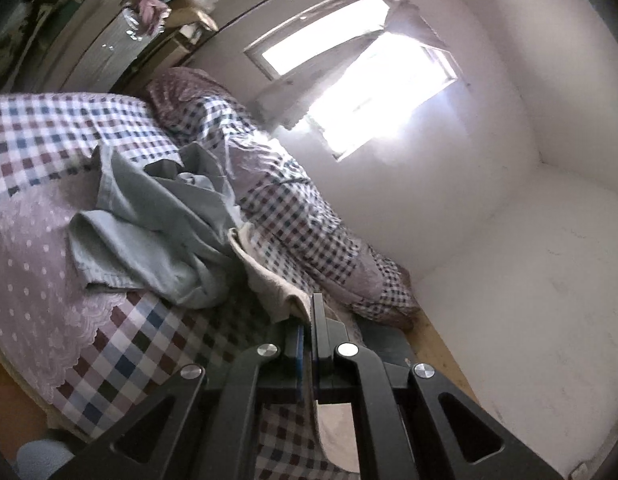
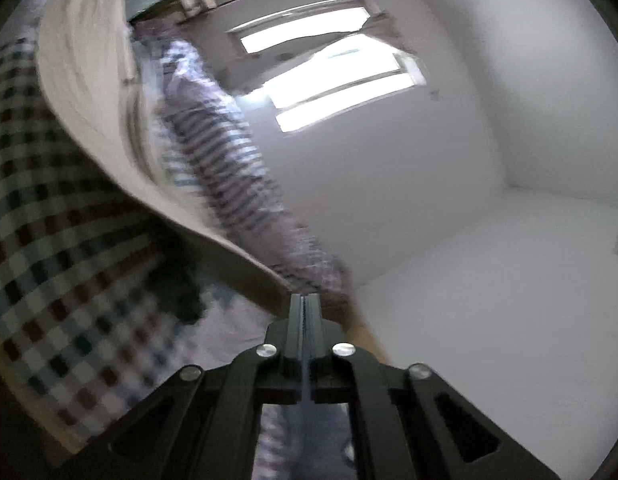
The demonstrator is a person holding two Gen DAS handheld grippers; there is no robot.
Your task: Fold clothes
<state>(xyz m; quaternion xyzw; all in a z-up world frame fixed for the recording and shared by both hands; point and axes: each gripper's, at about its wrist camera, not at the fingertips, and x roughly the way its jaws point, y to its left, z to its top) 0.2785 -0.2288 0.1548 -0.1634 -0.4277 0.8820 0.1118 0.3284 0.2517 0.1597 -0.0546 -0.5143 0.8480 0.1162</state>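
Both tools are clamped tight here, the left tool (image 1: 311, 312) pinched on an edge of the beige garment (image 1: 269, 276), the right tool (image 2: 305, 312) nipping another edge of that same beige cloth (image 2: 89, 92), which sweeps up from its tips in a broad blurred sheet. So the garment is up off the bed (image 1: 121, 344), held above the checked bedspread and hanging between the two grips. Beyond the left tool, a crumpled light blue garment (image 1: 157, 232) lies in a heap on the bed, untouched. This looks like the lift-and-spread step: getting the beige piece into the air so it can hang straight. Next, by my reading, the hands need to draw apart to take out the slack, then lower it flat onto the bed, clear of the blue heap.
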